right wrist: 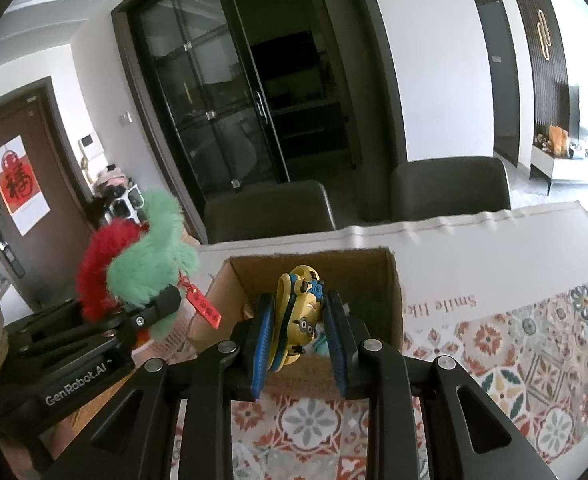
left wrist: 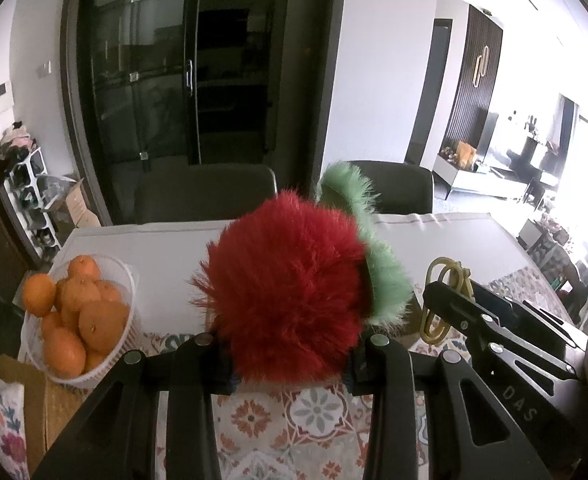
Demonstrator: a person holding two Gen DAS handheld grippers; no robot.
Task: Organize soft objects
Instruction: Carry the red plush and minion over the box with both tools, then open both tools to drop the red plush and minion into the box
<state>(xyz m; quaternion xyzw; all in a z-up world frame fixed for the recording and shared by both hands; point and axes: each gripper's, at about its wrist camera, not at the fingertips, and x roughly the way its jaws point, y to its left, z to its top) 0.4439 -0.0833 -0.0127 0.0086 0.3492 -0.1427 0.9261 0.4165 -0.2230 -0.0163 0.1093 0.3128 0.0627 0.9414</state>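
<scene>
The surface [right wrist: 494,248], draped in a white and patterned cloth, runs from near to far, with two dark chairs [right wrist: 270,208] at its far edge. On it, ahead of us, we see an open cardboard box [right wrist: 374,276]; at the left in the left wrist view stands a white basket of oranges [left wrist: 128,280]. We hold the left gripper [left wrist: 290,356] with its jaws clamped on a furry red-and-green plush [left wrist: 290,296], raised above the surface; a red tag [right wrist: 204,308] hangs from it beside the box's left wall. The right gripper [right wrist: 300,336] has its jaws closed against a small yellow minion toy [right wrist: 304,312], poised over the box's near rim. We judge both items to be bound for the box. The risks we foresee: the plush's long, yielding fur may slip from the jaws; its tag may snag on the box wall; the two grippers, near each other, may collide; and a release of the minion toy too near the rim could drop it outside the box.
</scene>
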